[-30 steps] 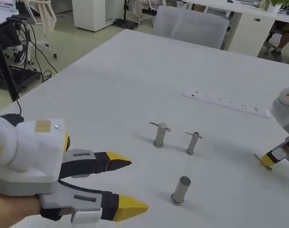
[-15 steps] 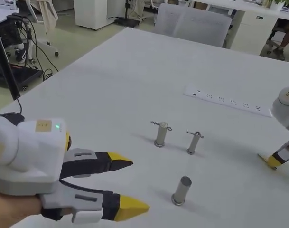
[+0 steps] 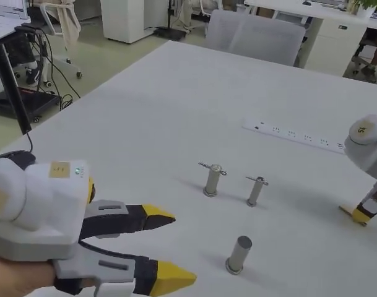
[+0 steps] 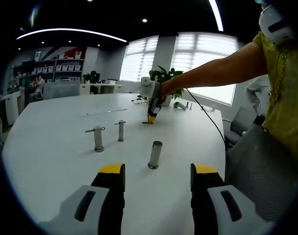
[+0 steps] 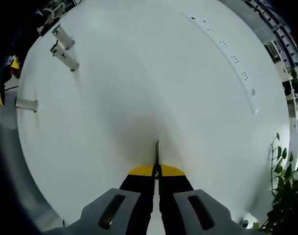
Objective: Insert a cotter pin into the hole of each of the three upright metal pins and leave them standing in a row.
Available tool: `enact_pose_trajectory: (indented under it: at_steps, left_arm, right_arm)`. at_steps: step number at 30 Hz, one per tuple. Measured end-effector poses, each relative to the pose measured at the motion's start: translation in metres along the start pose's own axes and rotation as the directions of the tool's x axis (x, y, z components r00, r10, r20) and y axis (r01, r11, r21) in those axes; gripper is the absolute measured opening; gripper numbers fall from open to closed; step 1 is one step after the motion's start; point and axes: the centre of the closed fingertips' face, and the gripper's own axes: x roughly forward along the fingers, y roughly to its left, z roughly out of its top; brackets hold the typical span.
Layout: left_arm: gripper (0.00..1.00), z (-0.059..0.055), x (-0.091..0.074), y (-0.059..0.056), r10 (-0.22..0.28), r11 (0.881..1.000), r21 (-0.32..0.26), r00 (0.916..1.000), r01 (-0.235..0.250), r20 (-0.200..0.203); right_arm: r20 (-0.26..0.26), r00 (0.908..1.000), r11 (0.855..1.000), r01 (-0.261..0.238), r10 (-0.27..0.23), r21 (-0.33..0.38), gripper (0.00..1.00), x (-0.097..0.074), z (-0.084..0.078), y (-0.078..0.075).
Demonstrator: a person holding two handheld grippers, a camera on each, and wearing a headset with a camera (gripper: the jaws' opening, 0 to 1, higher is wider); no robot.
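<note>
My left gripper, grey and white with yellow tips, hangs low over the white table with its jaws spread wide and nothing between them. Just ahead of it stands a bare upright grey metal pin, its top hole unfilled. Farther off, side by side, stand two more: the left upright metal pin and the right upright metal pin, each with a thin cotter pin crosswise through its head.

My right gripper is down at the table, well apart from the three pins, its jaws pinched together on a slim metal cotter pin that sticks out past the tips, lying on the surface.

Beyond lies a long white power strip, and a grey chair stands at the far edge. The small stickers on both grippers are too tiny for me to read.
</note>
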Motion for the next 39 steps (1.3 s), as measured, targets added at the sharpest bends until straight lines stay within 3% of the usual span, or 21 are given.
enact_pose_trajectory:
  at_steps: [2, 8, 13, 21, 28, 33, 39]
  left_arm:
    - [0.53, 0.001, 0.0, 0.0, 0.001, 1.0, 0.0, 1.0, -0.001, 0.003]
    - [0.53, 0.005, -0.004, 0.0, 0.004, 1.0, 0.012, 1.0, -0.004, 0.002]
    - [0.53, 0.01, -0.005, 0.003, 0.004, 1.0, 0.029, 1.0, -0.004, 0.002]
    - [0.52, 0.008, 0.006, -0.001, -0.028, 0.998, 0.047, 0.9996, 0.028, -0.007]
    - [0.51, 0.002, 0.021, -0.002, -0.076, 0.994, 0.071, 0.9964, 0.079, -0.039]
    - [0.49, -0.003, 0.04, 0.001, -0.122, 0.989, 0.078, 0.9914, 0.125, -0.047]
    - [0.45, -0.014, 0.061, 0.003, -0.174, 0.977, 0.11, 0.982, 0.181, -0.073]
  right_arm:
    - [-0.002, 1.0, 1.0, 0.007, -0.007, -0.022, 0.01, 0.0, 0.0, 0.0]
    - [0.009, 1.0, 1.0, -0.003, 0.003, 0.004, 0.0, -0.002, -0.006, 0.003]
    - [0.012, 0.9999, 1.0, -0.008, 0.008, 0.002, 0.0, -0.015, -0.013, 0.013]
    - [0.041, 0.9991, 0.992, 0.013, -0.008, -0.129, 0.01, -0.052, -0.007, 0.053]
    - [0.034, 0.9994, 0.977, 0.009, -0.001, -0.214, 0.01, -0.088, -0.015, 0.089]
    - [0.017, 0.9998, 0.968, -0.009, 0.014, -0.251, 0.01, -0.106, -0.021, 0.115]
    - [0.008, 0.9993, 0.958, -0.031, 0.035, -0.286, 0.01, -0.114, -0.018, 0.142]
